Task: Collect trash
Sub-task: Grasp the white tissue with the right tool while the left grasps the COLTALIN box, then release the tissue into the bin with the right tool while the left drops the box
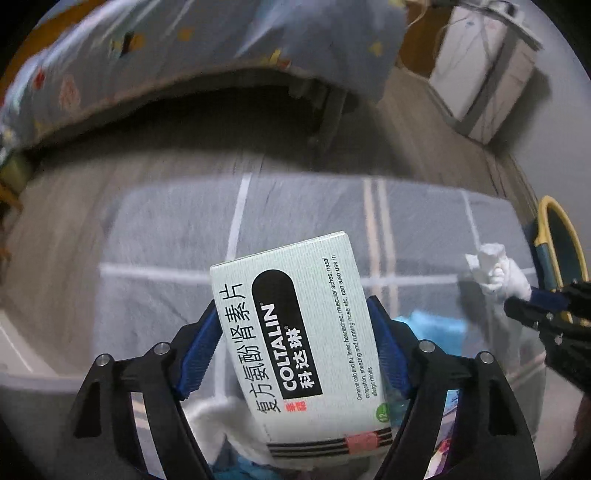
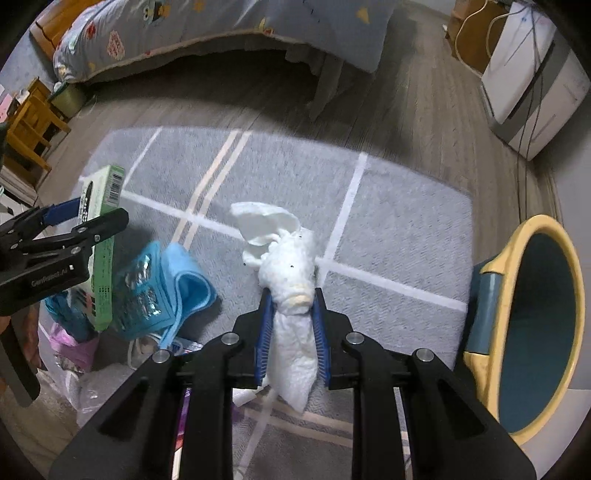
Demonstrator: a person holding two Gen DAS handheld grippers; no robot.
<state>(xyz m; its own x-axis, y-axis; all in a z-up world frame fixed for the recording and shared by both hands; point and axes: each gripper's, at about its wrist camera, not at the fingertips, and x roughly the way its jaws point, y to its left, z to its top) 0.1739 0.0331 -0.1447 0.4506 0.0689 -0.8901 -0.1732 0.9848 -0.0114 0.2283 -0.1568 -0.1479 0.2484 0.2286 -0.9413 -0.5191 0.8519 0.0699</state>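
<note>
My left gripper [image 1: 293, 306] is shut on a pale green medicine box [image 1: 295, 332] printed "COLTALIN", its blue pads pressing on the two long edges. The right wrist view shows that box [image 2: 107, 192] lifted above the rug in the left gripper [image 2: 98, 214]. My right gripper [image 2: 291, 295] is shut on a crumpled white tissue [image 2: 284, 258], which sticks out past the fingertips and hangs below them. From the left wrist view the right gripper [image 1: 532, 299] and its tissue [image 1: 495, 269] appear at the right edge. A teal bin with a yellow rim [image 2: 535, 221] stands to the right, open side toward me.
A grey rug with white lines [image 2: 388, 206] covers the wood floor. Near its left front lie a blue cloth piece [image 2: 192, 284], blister packs [image 2: 144, 291] and a pink plastic bag [image 2: 70, 343]. A bed [image 2: 221, 22] stands behind, a white appliance [image 2: 532, 85] far right, wooden furniture [image 2: 29, 125] far left.
</note>
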